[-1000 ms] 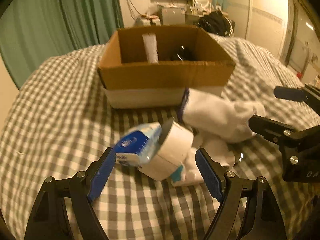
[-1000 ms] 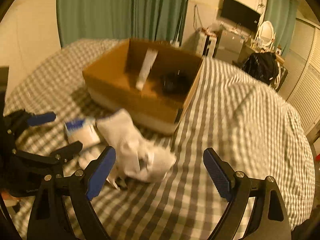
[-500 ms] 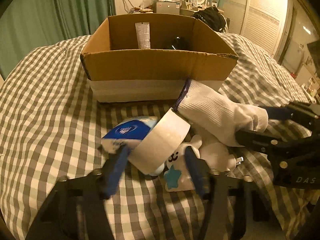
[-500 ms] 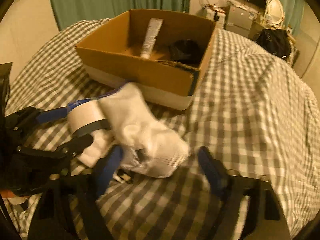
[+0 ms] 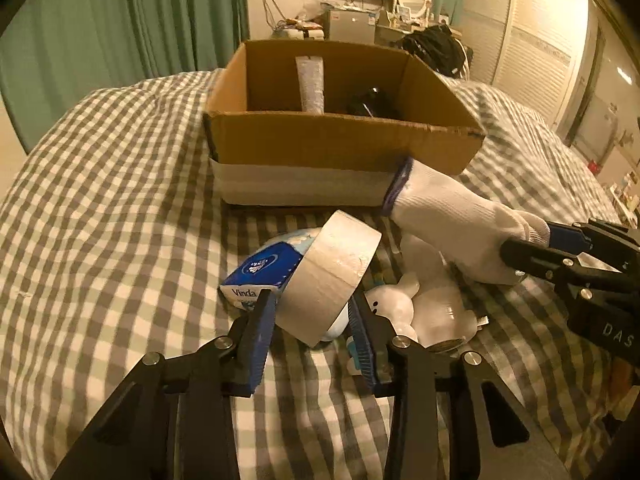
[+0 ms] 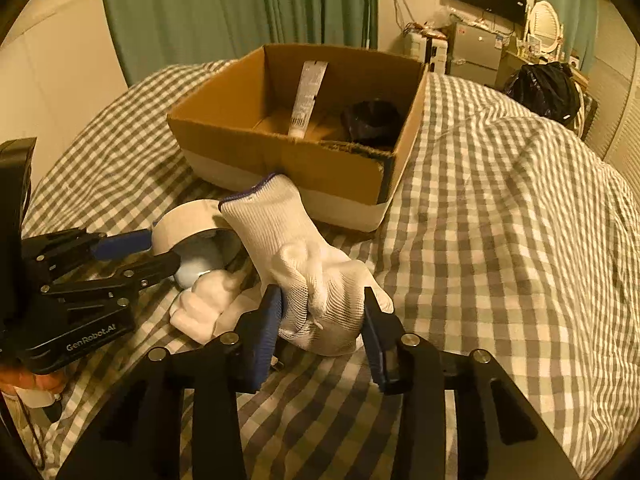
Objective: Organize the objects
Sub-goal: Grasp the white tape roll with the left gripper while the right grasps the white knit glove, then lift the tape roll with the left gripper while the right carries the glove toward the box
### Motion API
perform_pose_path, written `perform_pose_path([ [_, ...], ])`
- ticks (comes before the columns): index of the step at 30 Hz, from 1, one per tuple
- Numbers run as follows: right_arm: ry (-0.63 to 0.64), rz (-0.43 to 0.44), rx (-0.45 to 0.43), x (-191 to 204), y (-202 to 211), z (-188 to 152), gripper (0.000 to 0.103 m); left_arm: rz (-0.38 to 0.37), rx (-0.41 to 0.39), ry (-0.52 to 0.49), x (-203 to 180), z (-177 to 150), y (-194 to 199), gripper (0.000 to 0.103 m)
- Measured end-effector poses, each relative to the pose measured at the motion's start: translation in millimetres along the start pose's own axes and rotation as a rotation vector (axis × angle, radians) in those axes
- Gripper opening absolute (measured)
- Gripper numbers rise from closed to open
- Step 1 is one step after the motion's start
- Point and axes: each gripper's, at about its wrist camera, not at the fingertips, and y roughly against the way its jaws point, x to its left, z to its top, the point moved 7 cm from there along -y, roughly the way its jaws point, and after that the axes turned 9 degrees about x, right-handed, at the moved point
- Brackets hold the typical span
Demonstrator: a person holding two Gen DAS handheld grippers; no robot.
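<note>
A roll of beige tape stands tilted on the checked bed, and my left gripper is shut on its lower edge. The roll also shows in the right wrist view. My right gripper is shut on a white knit glove with a blue cuff, which also shows in the left wrist view. An open cardboard box stands just behind, holding a white tube and a black object. A blue tissue pack and a white toy figure lie by the tape.
The checked bedspread stretches wide to the right of the box. Green curtains hang behind on the left. A desk with a TV and clutter stands beyond the bed, and a black bag sits by it.
Both grippers moved forward and closed: the left one onto the tape roll, the right one onto the white glove. Both were open a second ago.
</note>
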Motion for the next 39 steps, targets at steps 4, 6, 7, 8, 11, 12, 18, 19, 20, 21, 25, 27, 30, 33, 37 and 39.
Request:
perform_pose_path([
  [4,-0.015,-0.010,-0.045,0,16,3,0.035,-0.015,-0.032,0.035,7,0,19,0.034],
  [6,-0.022,-0.011,-0.062,2,22,3,0.035,-0.018,-0.046,0.045,9,0,29,0.034],
  [7,-0.025,-0.012,-0.070,4,27,3,0.035,-0.021,-0.053,0.050,10,0,34,0.033],
  [8,-0.027,-0.012,-0.076,4,30,1,0.035,-0.022,-0.060,0.053,10,-1,39,0.033],
  [11,-0.030,-0.010,-0.098,9,43,-1,0.035,-0.044,-0.085,0.056,8,-1,55,0.030],
  [12,-0.031,-0.009,-0.106,10,47,-1,0.035,-0.062,-0.099,0.061,7,0,63,0.020],
  [18,-0.021,-0.014,-0.161,21,81,-4,0.035,-0.057,-0.176,0.033,-2,6,105,0.013],
  [19,-0.018,-0.017,-0.171,22,87,-4,0.035,-0.047,-0.189,0.027,-3,7,112,0.013],
  [20,-0.015,-0.018,-0.181,24,94,-4,0.035,-0.044,-0.193,0.025,-2,6,116,0.013],
  [21,-0.015,-0.020,-0.192,25,99,-5,0.035,-0.041,-0.197,0.024,-2,6,119,0.013],
  [25,-0.006,-0.035,-0.237,30,125,-5,0.035,-0.009,-0.231,0.012,-4,9,141,0.013],
  [27,-0.001,-0.042,-0.259,32,137,-5,0.035,-0.002,-0.249,0.006,-5,13,151,0.013],
  [30,0.009,-0.055,-0.292,35,154,-1,0.035,0.022,-0.274,-0.013,-6,21,163,0.013],
  [33,0.015,-0.066,-0.324,36,169,6,0.035,0.031,-0.290,-0.025,-6,27,169,0.013],
  [37,0.016,-0.066,-0.348,35,179,12,0.035,0.041,-0.261,-0.030,-1,23,151,0.016],
  [39,0.011,-0.057,-0.343,34,175,12,0.035,0.052,-0.222,-0.036,0,17,131,0.035],
])
